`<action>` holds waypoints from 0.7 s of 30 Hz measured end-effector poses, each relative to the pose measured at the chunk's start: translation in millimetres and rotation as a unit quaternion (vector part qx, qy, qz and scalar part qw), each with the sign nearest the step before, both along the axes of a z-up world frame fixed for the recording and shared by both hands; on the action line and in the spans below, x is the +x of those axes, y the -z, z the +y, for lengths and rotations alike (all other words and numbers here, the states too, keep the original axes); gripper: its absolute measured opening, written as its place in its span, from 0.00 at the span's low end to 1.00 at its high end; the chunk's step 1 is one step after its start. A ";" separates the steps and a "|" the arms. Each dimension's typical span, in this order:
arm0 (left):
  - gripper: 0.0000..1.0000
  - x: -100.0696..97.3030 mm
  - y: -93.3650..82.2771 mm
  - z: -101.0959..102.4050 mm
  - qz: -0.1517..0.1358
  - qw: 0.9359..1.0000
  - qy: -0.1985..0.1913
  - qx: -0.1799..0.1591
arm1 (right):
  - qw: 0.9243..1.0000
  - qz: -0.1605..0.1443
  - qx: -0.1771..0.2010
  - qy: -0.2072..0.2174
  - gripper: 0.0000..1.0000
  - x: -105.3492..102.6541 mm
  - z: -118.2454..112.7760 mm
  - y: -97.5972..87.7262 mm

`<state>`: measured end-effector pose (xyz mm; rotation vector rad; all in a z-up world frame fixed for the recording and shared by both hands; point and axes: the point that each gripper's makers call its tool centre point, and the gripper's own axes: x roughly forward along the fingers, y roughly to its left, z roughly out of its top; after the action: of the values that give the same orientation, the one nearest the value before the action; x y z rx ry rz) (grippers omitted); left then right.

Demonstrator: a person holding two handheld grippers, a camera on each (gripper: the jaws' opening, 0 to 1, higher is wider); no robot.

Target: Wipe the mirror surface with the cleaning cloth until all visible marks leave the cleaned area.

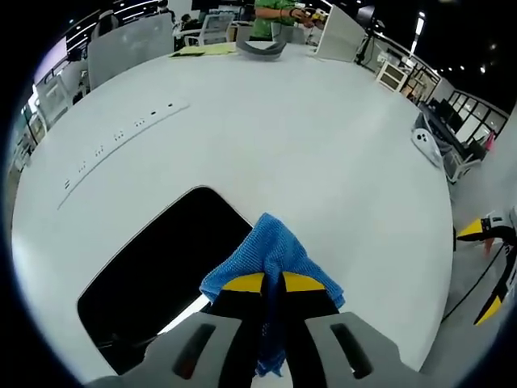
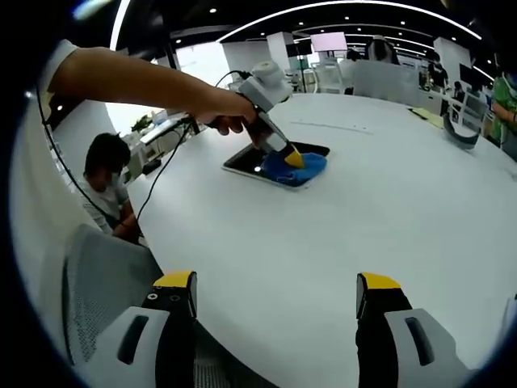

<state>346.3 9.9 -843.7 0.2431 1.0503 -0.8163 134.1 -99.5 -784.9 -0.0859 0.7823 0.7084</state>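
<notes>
In the left gripper view, the left gripper (image 1: 272, 284) is pinching the blue cloth (image 1: 271, 257) between its yellow-tipped fingers (image 1: 242, 283), which are closing narrow on the fabric; the cloth is bunching up just ahead of the tips and hanging down between them. Just beyond and to the left of the fingers, the mirror (image 1: 161, 267) is lying flat on the white bench (image 1: 307, 145), its surface looking dark, and the cloth is overlapping its near right corner. Farther along the bench, a thin strip with small dark marks (image 1: 121, 149) is running diagonally, well apart from the mirror. At the far edge, yellow papers (image 1: 202, 50) and a grey curved object (image 1: 260, 48) are lying in front of a person in a green top (image 1: 275, 16).

In the right gripper view, the right gripper (image 2: 275, 295) is hovering over the bench (image 2: 339, 242) with its fingers (image 2: 176, 283) spread wide and holding nothing. Well ahead of them, a hand (image 2: 222, 109) is gripping the left gripper (image 2: 292, 158), whose tips are pressing the cloth (image 2: 295, 168) onto the mirror (image 2: 246, 162); the cloth is covering the mirror's right portion. To the left, past the bench edge, a seated person (image 2: 109, 174) is bending forward, and a mesh chair back (image 2: 101, 295) is standing close beside the left finger.
</notes>
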 end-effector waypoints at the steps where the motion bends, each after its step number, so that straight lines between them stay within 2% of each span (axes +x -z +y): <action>1: 0.05 0.8 0.0 0.1 0.000 1.000 0.001 0.000 | 1.000 0.001 0.000 0.000 0.80 -0.1 -0.2 0.2; 21: 0.05 3.8 -4.2 -0.6 -0.004 1.000 0.002 0.007 | 1.000 0.000 0.000 0.004 0.80 3.7 -2.1 0.4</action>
<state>350.1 9.4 -839.5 0.2596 1.0490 -0.8124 137.8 -101.6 -785.3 -0.0817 0.7822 0.7011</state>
